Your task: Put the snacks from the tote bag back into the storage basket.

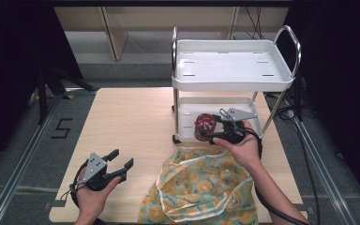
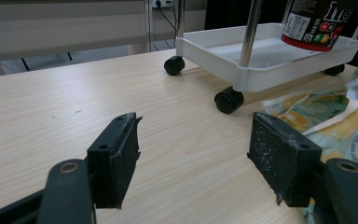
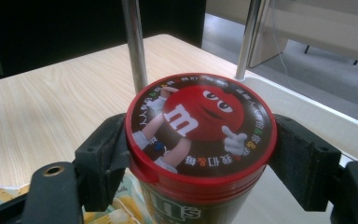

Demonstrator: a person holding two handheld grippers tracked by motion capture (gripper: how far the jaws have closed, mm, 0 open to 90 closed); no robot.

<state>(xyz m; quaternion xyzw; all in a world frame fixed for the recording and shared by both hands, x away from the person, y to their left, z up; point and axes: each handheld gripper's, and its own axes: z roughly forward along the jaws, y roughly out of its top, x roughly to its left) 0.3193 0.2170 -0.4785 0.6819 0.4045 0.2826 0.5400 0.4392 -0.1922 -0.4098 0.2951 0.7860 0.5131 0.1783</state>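
A candy canister [image 3: 200,123] with a red lid showing a red cartoon character is held upright between the two jaws of my right gripper [image 3: 205,156], whose pads press on its sides just under the lid. In the high view the canister [image 1: 203,123] and right gripper [image 1: 207,129] are over the front left part of the white cart's lower tray [image 1: 187,115]. In the left gripper view the canister's bottom [image 2: 314,23] hangs just above that tray [image 2: 261,70]. My left gripper [image 1: 122,158] rests low over the table's near left, open and holding nothing [image 2: 200,156].
The white two-shelf cart [image 1: 232,84] stands on black castors at the far right of the wooden table [image 1: 131,122]; its chrome posts flank the canister. A floral fabric bag [image 1: 201,187] lies crumpled at the near edge, between my hands. Bare wood stretches left of the cart.
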